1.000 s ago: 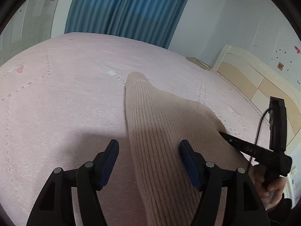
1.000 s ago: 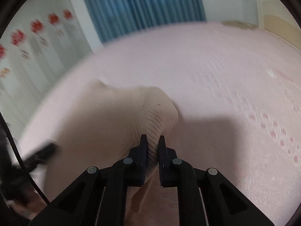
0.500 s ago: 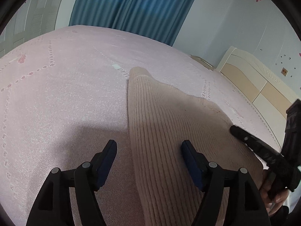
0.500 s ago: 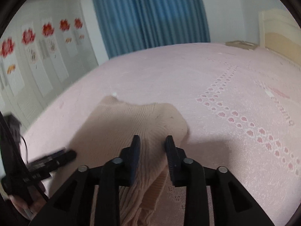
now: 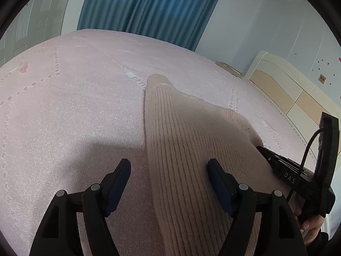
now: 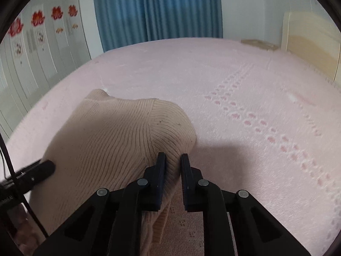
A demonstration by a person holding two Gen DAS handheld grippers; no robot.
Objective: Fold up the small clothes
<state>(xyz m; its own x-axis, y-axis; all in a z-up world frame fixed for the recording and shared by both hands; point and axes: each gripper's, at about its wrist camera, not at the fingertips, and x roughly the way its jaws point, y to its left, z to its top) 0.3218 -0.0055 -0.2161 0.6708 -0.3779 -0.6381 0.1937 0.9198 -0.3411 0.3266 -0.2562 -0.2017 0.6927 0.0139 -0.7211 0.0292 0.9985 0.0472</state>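
Note:
A beige ribbed knit garment (image 5: pixel 191 160) lies on the pink bedspread (image 5: pixel 74 106). My left gripper (image 5: pixel 168 170) is open, its jaws wide apart above the garment's left edge, with nothing between them. My right gripper (image 6: pixel 173 160) has its jaws a little apart, with the garment's right edge (image 6: pixel 174 136) between the fingertips; I cannot tell if they press on it. The garment fills the left middle of the right wrist view (image 6: pixel 110 140). The right gripper also shows at the right of the left wrist view (image 5: pixel 281 166).
The bed is wide, with a cream headboard (image 5: pixel 294 93) to the right. Blue curtains (image 5: pixel 149 6) hang behind it. White wardrobe doors with red flower stickers (image 6: pixel 38 34) stand on the left side. A person's hand (image 5: pixel 313 224) holds the right gripper.
My right gripper let go of the garment's fold, opened a little, then moved back so the garment's edge is between its jaws. My left gripper stayed open over the garment.

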